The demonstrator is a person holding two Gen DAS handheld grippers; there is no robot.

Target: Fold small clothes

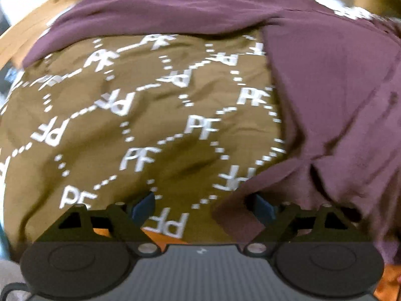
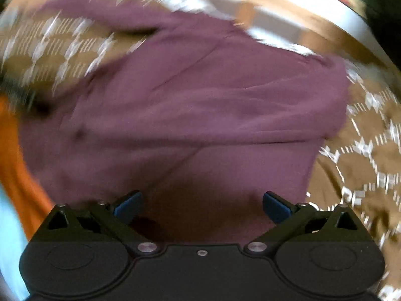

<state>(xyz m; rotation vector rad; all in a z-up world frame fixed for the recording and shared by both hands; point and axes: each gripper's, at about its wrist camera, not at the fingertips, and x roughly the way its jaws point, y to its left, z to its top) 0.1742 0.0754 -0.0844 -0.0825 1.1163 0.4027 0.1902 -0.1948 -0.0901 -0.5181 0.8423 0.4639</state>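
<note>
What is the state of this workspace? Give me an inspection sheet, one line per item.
Surface: brown patterned cloth printed with white "PF" letters, wrinkled, covering the work area.
Job's things: maroon garment lying rumpled on the cloth, not yet neatly folded.
Clutter: an orange item at the near edge, too blurred to identify.
Grippers: left gripper open, one of its fingers at the garment's near edge; right gripper open above the garment, holding nothing.
Cables: nothing seen.
Surroundings: wooden frame beyond the cloth; the right wrist view is heavily motion-blurred.
</note>
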